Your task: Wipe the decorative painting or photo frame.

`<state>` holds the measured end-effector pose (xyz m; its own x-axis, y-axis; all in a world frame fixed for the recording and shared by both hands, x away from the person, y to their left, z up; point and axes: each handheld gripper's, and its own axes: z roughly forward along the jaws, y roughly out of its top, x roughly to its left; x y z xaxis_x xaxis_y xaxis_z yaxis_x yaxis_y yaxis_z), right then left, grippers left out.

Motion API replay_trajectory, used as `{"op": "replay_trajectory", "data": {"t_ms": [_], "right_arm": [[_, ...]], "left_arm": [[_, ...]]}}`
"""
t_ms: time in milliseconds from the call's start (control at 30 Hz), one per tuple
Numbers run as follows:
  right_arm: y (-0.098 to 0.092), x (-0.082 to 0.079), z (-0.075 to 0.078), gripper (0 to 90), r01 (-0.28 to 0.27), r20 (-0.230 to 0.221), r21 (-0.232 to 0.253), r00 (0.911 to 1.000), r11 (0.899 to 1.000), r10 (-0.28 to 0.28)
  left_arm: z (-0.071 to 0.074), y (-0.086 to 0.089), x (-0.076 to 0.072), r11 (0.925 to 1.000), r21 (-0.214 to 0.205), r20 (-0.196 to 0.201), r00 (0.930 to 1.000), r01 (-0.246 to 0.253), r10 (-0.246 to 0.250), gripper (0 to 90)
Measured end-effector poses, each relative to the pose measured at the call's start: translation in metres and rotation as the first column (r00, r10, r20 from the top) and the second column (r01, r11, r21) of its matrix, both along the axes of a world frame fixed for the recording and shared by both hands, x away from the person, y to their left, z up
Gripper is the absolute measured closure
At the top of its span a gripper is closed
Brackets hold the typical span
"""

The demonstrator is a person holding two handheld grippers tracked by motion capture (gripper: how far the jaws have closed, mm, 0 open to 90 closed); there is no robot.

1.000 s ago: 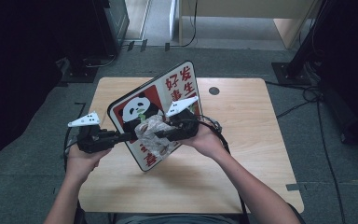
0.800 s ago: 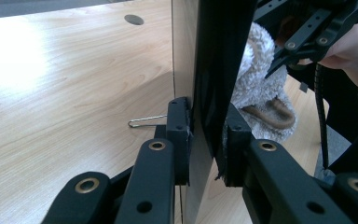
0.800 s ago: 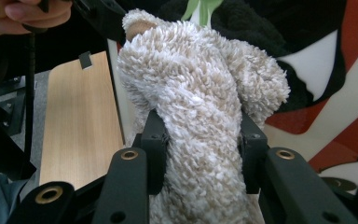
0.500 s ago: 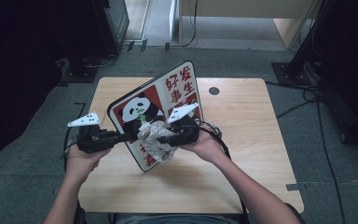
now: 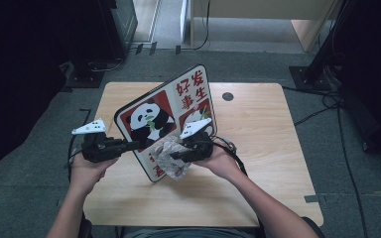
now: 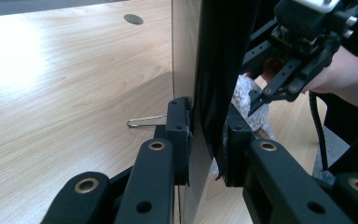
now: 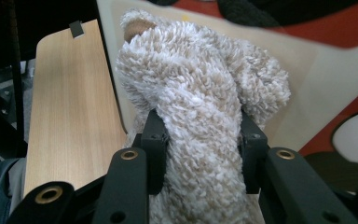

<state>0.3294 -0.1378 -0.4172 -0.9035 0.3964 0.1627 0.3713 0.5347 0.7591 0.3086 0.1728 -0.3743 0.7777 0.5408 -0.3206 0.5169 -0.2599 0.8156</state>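
A panda picture board (image 5: 151, 119) with red panels and Chinese characters stands tilted on its lower edge on the wooden table (image 5: 263, 134). My left gripper (image 5: 134, 145) is shut on the board's left edge; in the left gripper view its jaws (image 6: 207, 140) clamp the thin board (image 6: 214, 65) from both sides. My right gripper (image 5: 174, 156) is shut on a fluffy beige cloth (image 5: 166, 161) pressed against the board's lower front. In the right gripper view the cloth (image 7: 191, 88) bulges out between the pads of that gripper (image 7: 200, 140), with the board (image 7: 317, 88) right behind it.
A round cable hole (image 5: 227, 96) sits at the table's far middle. A thin wire loop (image 6: 144, 121) lies on the table behind the board. Cables (image 5: 322, 101) trail over the floor at the right, and dark furniture stands at the far left.
My right gripper has slid down the board's face with the cloth, toward the lower edge. The left gripper and the board have kept still.
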Motion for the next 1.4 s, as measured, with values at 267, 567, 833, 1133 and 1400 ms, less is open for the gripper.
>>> {"op": "replay_trajectory", "data": {"t_ms": [267, 567, 833, 1133, 1400], "right_arm": [[-0.002, -0.002, -0.014, 64.4, 0.003, -0.020, -0.019, 0.9998, 1.000, -0.004], [-0.004, -0.004, -0.029, 64.4, 0.003, -0.051, -0.051, 0.9987, 0.999, -0.006], [-0.004, -0.005, -0.042, 64.5, 0.008, -0.083, -0.081, 0.9964, 0.997, -0.014], [-0.007, -0.003, -0.051, 64.5, -0.012, -0.113, -0.090, 0.9936, 0.996, 0.002], [-0.008, -0.003, -0.043, 64.7, -0.015, -0.126, -0.093, 0.9920, 0.996, 0.003]], "left_arm": [[0.000, 0.000, 0.000, 1.0000, -0.001, -0.001, 1.0000, 0.002, -0.002, 78.0], [0.001, -0.001, 0.001, 1.0000, -0.004, -0.012, 0.9999, 0.001, -0.001, 77.7], [-0.001, 0.001, 0.002, 0.9999, -0.013, -0.008, 0.9999, 0.006, -0.006, 77.6], [0.000, 0.000, 0.002, 0.9999, -0.013, -0.004, 1.0000, 0.007, -0.007, 77.3], [0.001, 0.001, 0.002, 0.9995, -0.027, -0.001, 0.9999, 0.016, -0.017, 72.2]]}}
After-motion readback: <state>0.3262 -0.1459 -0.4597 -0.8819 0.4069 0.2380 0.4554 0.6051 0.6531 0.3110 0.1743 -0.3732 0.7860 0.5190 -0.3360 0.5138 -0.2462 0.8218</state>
